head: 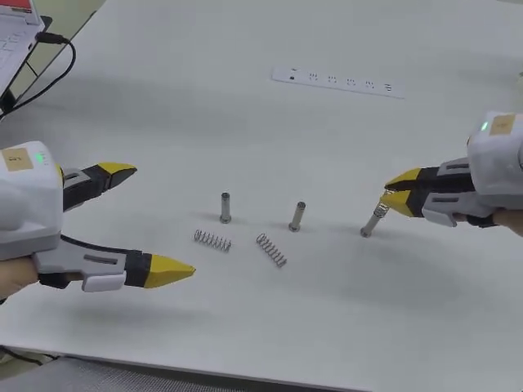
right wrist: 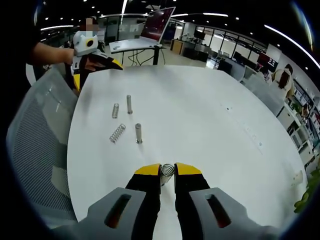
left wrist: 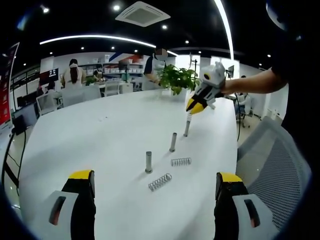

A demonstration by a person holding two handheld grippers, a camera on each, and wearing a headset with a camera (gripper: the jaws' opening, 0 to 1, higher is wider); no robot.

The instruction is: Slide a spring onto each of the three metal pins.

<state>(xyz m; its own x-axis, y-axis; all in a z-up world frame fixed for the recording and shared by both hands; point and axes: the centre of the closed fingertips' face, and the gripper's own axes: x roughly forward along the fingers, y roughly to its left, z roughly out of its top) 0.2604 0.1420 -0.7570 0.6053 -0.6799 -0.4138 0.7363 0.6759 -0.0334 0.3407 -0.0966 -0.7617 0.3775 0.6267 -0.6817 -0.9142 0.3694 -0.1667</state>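
Note:
Three short metal pins stand on the white table [head: 245, 122]: left pin [head: 225, 207], middle pin [head: 297, 216], right pin [head: 372, 222], which leans. Two loose springs lie in front of them, one [head: 212, 239] by the left pin, the other [head: 271, 249] by the middle pin. My right gripper [head: 394, 194] is shut on a third spring [right wrist: 167, 171] at the top of the right pin. My left gripper [head: 155, 219] is open and holds nothing, left of the pins. From the left gripper view, the pins [left wrist: 148, 162] and springs [left wrist: 160, 181] lie ahead between the jaws.
A white power strip [head: 337, 82] lies farther back on the table. A laptop [head: 16, 33] with a black cable [head: 61, 49] sits at the far left corner. The table's front edge [head: 245, 371] runs close below the grippers. A mesh chair [right wrist: 40, 130] stands beside the table.

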